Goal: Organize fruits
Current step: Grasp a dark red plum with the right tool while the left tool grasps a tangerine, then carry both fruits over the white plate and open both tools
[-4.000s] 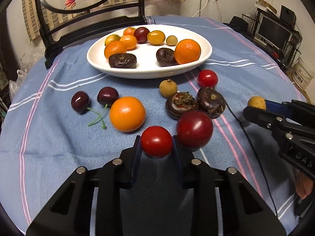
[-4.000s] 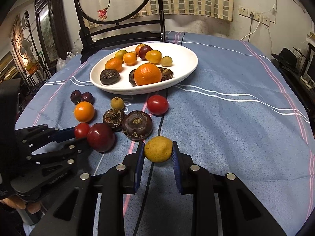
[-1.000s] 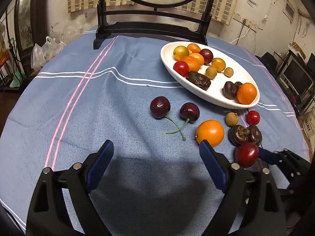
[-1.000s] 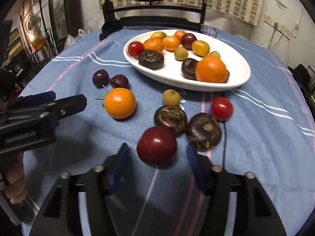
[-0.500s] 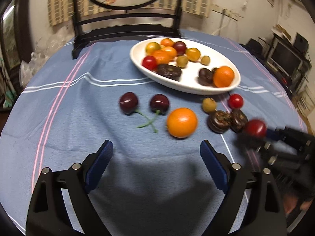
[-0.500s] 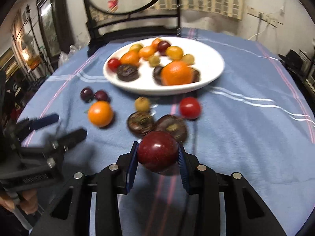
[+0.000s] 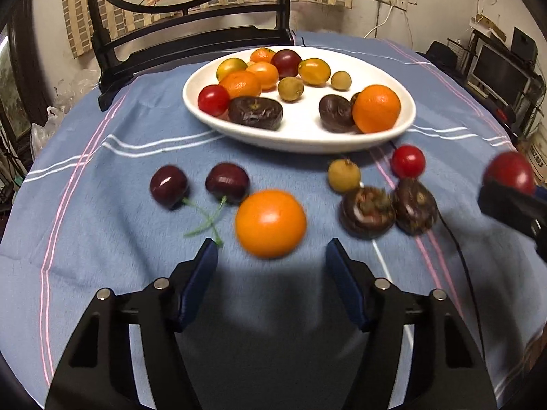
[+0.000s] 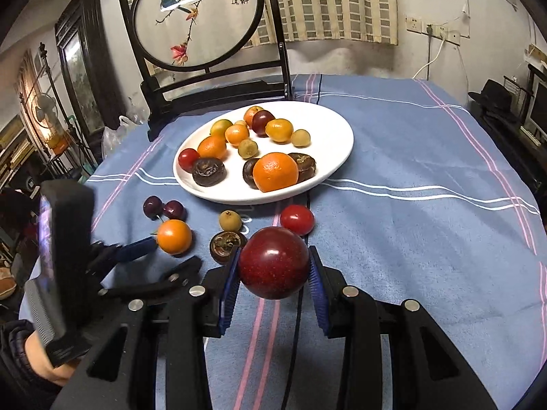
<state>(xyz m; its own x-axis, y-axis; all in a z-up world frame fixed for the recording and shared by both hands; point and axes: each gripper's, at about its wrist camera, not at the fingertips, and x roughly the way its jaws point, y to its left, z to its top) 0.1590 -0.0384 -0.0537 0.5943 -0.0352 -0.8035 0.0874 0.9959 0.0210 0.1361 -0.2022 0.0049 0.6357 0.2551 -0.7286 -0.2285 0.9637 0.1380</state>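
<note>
A white plate (image 7: pixel 297 140) (image 8: pixel 328 130) at the back of the blue cloth holds several fruits. On the cloth in front of it lie an orange (image 7: pixel 270 223) (image 8: pixel 174 236), two cherries (image 7: pixel 169 186), a longan (image 7: pixel 343 175), a cherry tomato (image 7: pixel 408 161) and two dark water chestnuts (image 7: pixel 367 212). My left gripper (image 7: pixel 271 249) is closing, its tips on either side of the orange's near edge, and the pads do not touch it. My right gripper (image 8: pixel 273 270) is shut on a dark red plum (image 8: pixel 273 263) (image 7: pixel 509 171), held above the cloth.
A dark wooden chair with a round embroidered panel (image 8: pixel 198 17) stands behind the table. A thin black cable (image 7: pixel 458 239) runs across the cloth on the right. Furniture and screens crowd the room's right side.
The left gripper's jaws have narrowed and it has come up to the orange. The right gripper closed on the plum and lifted it off the cloth.
</note>
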